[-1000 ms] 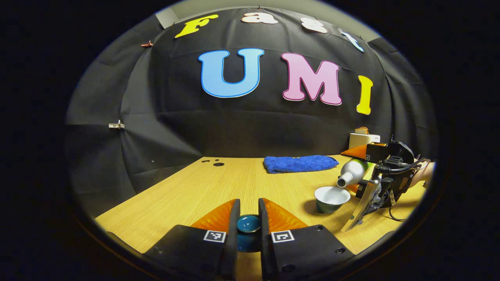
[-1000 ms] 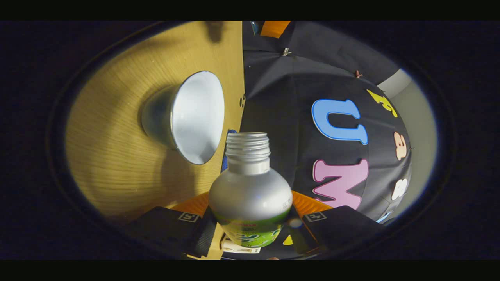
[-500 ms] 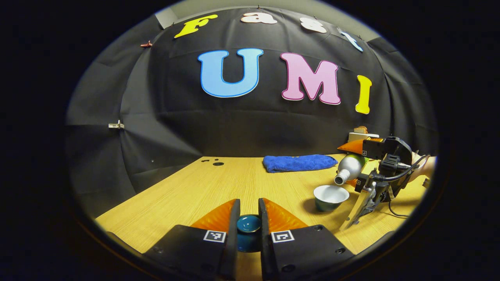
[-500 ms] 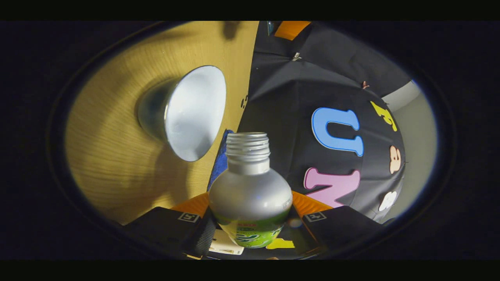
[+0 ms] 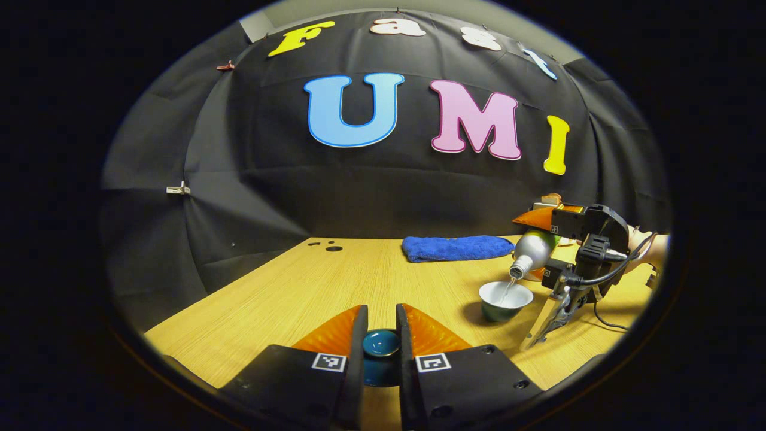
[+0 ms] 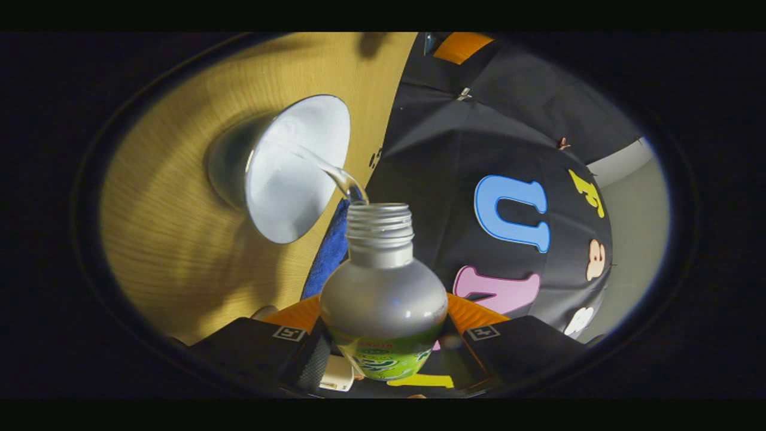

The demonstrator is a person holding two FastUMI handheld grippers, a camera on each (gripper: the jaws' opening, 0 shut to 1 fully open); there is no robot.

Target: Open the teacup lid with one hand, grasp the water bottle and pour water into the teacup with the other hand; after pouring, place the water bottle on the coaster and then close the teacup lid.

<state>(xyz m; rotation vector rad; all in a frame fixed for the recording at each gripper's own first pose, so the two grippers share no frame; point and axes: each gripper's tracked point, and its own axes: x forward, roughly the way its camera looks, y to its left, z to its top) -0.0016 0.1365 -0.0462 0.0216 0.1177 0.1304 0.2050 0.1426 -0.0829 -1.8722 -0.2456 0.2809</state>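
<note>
In the left gripper view my left gripper (image 5: 380, 317) is shut on the small blue teacup lid (image 5: 381, 346), held low over the table's near edge. Far to the right stands the open teacup (image 5: 505, 301), white inside. Above it my right gripper (image 5: 547, 248) holds the silver water bottle (image 5: 529, 254) tilted mouth-down, and a thin stream of water (image 5: 507, 290) falls into the cup. In the right gripper view my right gripper (image 6: 383, 317) is shut on the water bottle (image 6: 383, 299), with water (image 6: 332, 170) arcing from its mouth into the teacup (image 6: 287, 173).
A folded blue towel (image 5: 458, 248) lies at the back of the wooden table (image 5: 323, 287), behind the cup. A white box-like thing (image 5: 547, 204) sits half hidden behind the right gripper. Small dark holes (image 5: 333, 247) mark the table's far left.
The right gripper has tipped the bottle further and lifted it slightly; water now runs from its mouth into the teacup. The left gripper with the lid has stayed still.
</note>
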